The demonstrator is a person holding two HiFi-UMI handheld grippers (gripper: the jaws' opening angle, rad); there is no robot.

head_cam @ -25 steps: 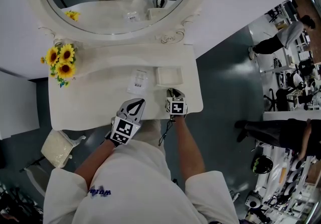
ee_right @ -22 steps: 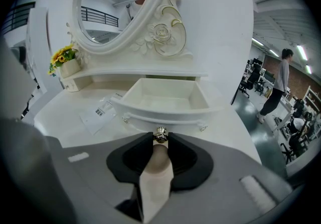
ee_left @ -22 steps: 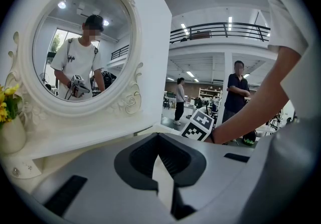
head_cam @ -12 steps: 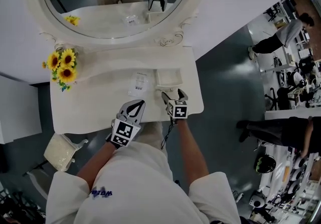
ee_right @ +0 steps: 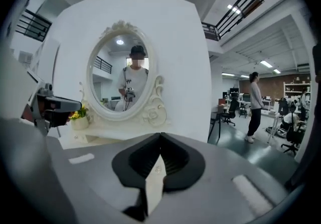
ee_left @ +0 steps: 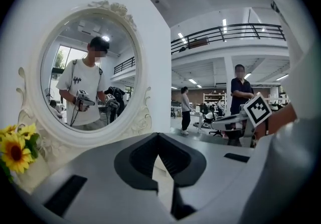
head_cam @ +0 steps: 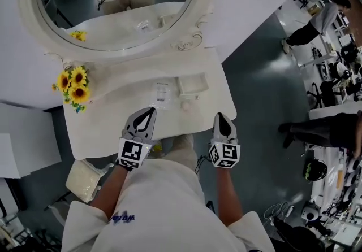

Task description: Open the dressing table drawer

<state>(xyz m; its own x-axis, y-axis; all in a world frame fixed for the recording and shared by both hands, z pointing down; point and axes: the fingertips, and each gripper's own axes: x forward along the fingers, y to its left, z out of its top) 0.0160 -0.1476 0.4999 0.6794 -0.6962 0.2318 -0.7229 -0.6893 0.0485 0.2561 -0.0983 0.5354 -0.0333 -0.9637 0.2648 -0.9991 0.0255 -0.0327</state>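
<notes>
The white dressing table [head_cam: 102, 126] stands under an oval mirror [head_cam: 34, 30]. No drawer front shows in any view; the table's front edge hides it in the head view. My left gripper [head_cam: 149, 111] is shut and empty, its tips over the table's front edge. My right gripper [head_cam: 222, 116] hangs off the table's front right corner; its jaws have just closed with nothing between them. In the left gripper view the jaw tips [ee_left: 158, 135] meet in front of the mirror [ee_left: 85, 77]. The right gripper view shows its tips [ee_right: 160, 135] closed, pointing at the mirror [ee_right: 128, 80].
On the tabletop lie sunflowers [head_cam: 73, 86] at the left, a clear packet [head_cam: 162, 94], a white tray [head_cam: 192, 84] and a small pale object [head_cam: 185, 105]. A cushioned stool [head_cam: 85, 180] stands at the lower left. People stand on the floor to the right [head_cam: 308, 33].
The right gripper has left the table's front edge, moving right and toward me; it opened midway and is closed now. The left gripper shifted slightly. The head camera's view shifted.
</notes>
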